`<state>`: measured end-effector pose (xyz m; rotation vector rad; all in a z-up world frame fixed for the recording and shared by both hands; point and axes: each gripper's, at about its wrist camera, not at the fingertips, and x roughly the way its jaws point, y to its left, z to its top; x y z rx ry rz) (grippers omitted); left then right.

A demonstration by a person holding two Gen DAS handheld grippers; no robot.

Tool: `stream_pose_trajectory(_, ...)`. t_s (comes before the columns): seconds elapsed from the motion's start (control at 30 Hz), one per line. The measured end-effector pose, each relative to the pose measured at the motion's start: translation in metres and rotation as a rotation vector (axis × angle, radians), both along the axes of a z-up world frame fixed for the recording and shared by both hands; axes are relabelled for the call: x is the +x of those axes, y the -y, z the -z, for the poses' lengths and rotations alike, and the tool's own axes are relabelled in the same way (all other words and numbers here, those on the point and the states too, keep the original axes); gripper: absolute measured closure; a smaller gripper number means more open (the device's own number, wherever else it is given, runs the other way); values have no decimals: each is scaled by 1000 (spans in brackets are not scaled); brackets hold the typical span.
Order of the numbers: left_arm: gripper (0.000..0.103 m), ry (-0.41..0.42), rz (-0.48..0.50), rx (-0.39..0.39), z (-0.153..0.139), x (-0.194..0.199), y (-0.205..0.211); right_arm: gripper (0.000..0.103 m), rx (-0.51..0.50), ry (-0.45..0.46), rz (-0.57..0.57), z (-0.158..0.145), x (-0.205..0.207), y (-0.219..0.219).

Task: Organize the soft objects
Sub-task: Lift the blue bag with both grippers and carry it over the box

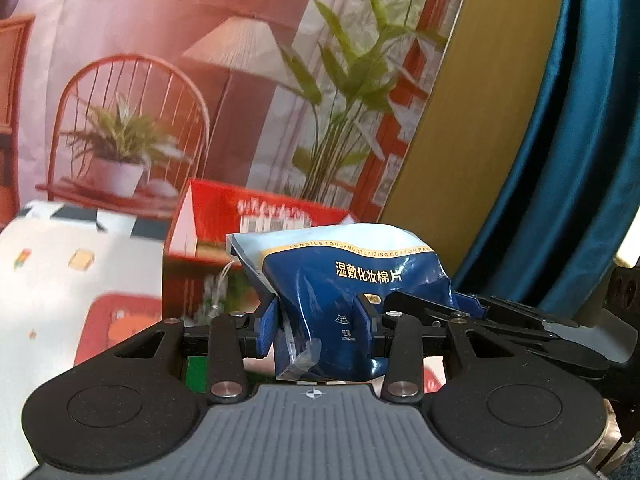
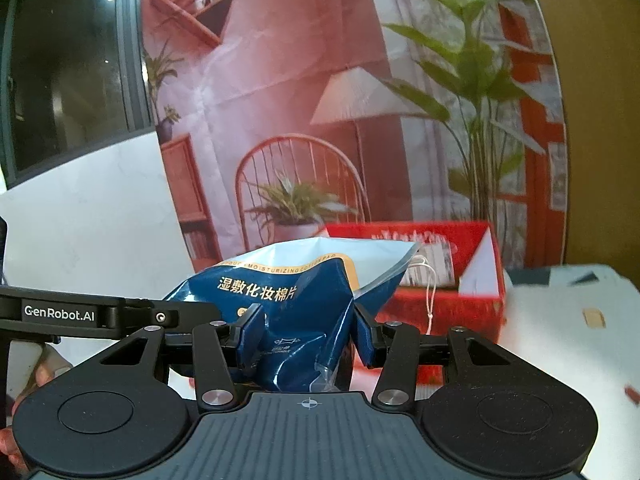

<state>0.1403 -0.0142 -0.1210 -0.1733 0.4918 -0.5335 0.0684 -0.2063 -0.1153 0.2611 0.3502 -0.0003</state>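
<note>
Both wrist views show one blue cotton-pad pouch, held off the table between two tools. Left gripper is clamped on the pouch's lower part, blue pads pressing in from both sides so the film puckers. Right gripper is clamped on it likewise, with creased film bunched between its fingers.

Left view only: a teal curtain on the right, an olive-yellow panel beside it, and the other tool's black linkage reaching in from the right, just beside the pouch. A white patterned tablecloth lies at lower left.

Right view only: a dark window upper left, a white wall under it, and the other tool's black arm marked GenRobot.AI coming in from the left. A fingertip shows below that arm.

Both views share the printed backdrop of a chair, lamp and plants.

Container: an open red box stands on the table behind the pouch. Printed card or packets show inside it, too blurred to name. A white string loop hangs in front of the box.

Pouch stands upright, pale zip-seal edge on top, gold lettering upright and facing both cameras. Long axis cannot be told, since the film is crumpled.
</note>
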Motion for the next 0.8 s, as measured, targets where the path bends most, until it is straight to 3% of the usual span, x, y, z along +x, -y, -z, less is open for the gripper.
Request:
stream_pose_trajectory(0.13,61,36,5,11,-14,35,5,58,-31,20,-16,-18,33,17)
stream_pose_trajectory(0.33,57,-17,37,3,-21,105,23,58,-72,-17,-8,-29,97,46)
stream_pose_trajectory(0.57,57,-109,53,58,-1,166,53,57,-141,-72,0,-4,152,72)
stream_pose_trajectory(0.8,56,-175,67,119,22,193,75,58,-116,-162,13,29,178,96)
